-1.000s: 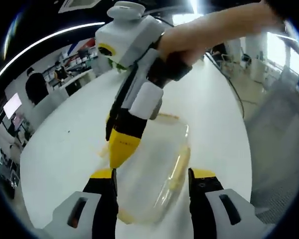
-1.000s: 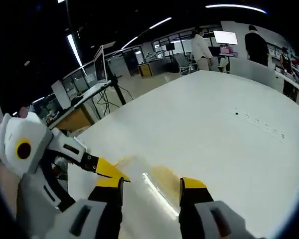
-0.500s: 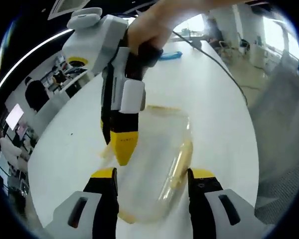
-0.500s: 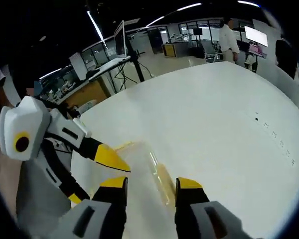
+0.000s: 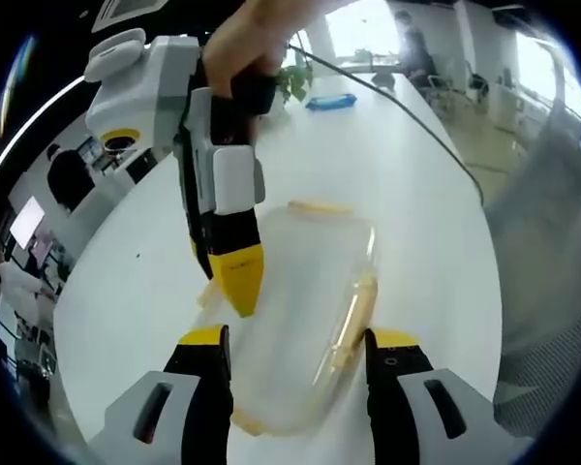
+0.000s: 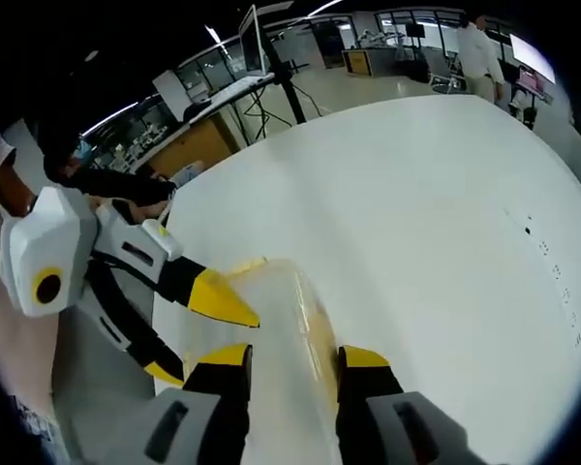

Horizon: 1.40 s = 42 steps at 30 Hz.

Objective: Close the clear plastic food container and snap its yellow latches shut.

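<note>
My left gripper [image 5: 295,354] has its jaws spread apart on either side of the clear plastic food container [image 5: 300,320], gripping nothing. My right gripper [image 6: 290,360] is also parted and empty, tips low over the lid. The container lies flat on the white table [image 5: 416,194], lid apparently down. It looks light, thin and slippery, likely to skid, so I'd press at the rim by a yellow latch [image 5: 353,310]. The left gripper view shows the whole container; the right gripper view shows the left gripper's outer side.
</note>
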Motion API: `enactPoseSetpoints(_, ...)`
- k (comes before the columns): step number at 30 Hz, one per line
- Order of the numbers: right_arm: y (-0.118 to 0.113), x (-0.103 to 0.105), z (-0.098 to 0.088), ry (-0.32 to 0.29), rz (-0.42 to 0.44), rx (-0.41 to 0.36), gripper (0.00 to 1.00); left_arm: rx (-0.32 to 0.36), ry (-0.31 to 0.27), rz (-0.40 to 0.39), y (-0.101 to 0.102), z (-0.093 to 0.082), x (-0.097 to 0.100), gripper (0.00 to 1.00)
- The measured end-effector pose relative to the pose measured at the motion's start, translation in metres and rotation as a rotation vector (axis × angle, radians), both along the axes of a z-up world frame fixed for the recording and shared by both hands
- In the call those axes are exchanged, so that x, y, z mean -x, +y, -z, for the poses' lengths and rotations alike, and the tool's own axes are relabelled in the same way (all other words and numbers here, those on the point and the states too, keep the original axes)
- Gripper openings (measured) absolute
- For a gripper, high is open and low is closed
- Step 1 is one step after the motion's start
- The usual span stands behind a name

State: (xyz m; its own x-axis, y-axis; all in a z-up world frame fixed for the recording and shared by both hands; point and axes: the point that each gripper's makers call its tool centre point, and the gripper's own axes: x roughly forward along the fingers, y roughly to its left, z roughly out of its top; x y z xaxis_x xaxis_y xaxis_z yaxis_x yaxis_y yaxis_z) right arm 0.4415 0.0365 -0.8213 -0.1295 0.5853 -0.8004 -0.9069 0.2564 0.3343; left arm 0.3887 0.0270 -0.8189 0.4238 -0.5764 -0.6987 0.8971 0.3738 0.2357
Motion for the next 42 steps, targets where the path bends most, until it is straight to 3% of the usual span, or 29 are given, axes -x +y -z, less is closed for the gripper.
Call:
enactPoseSetpoints(10, 0.0008, 0.002, 0.0013, 0.024, -0.037, 0.063, 0.31, -0.025, 0.009, -0.011, -0.0008, 0.0009, -0.001, 0.52)
enactPoseSetpoints(14, -0.0001, 0.0005, 0.0026, 0.063, -0.043, 0.069, 0.3, -0.029, 0.005, -0.012, -0.0011, 0.0014, -0.0012, 0.51)
enactPoseSetpoints(17, 0.0004, 0.0008, 0.0034, 0.084, -0.054, 0.074, 0.3, -0.04, -0.023, -0.03, -0.0015, 0.0029, -0.0018, 0.49)
enactPoseSetpoints(18, -0.0001, 0.0026, 0.0033, 0.091, -0.06, 0.082, 0.3, -0.06, -0.064, 0.013, -0.006, 0.0038, -0.0019, 0.49)
enactPoseSetpoints(19, 0.0003, 0.0024, 0.0034, 0.09, -0.063, 0.082, 0.3, -0.092, -0.098, -0.001, -0.0033, 0.004, -0.0033, 0.49)
enactPoseSetpoints(20, -0.0001, 0.0038, 0.0034, 0.095, -0.068, 0.088, 0.29, -0.073, -0.066, -0.014, -0.006, 0.0055, 0.0, 0.49)
enactPoseSetpoints(26, 0.001, 0.0017, 0.0043, 0.145, -0.099, 0.095, 0.28, -0.058, -0.06, -0.013, -0.0022, 0.0048, -0.0037, 0.49)
enactPoseSetpoints(32, 0.0009, 0.0053, 0.0025, 0.105, -0.089, 0.075, 0.29, -0.055, -0.059, -0.01, -0.0029, 0.0045, -0.0023, 0.5)
enactPoseSetpoints(42, 0.0039, 0.0046, 0.0007, -0.02, -0.026, 0.015, 0.32, -0.043, -0.064, -0.003, -0.0026, 0.0044, -0.0014, 0.5)
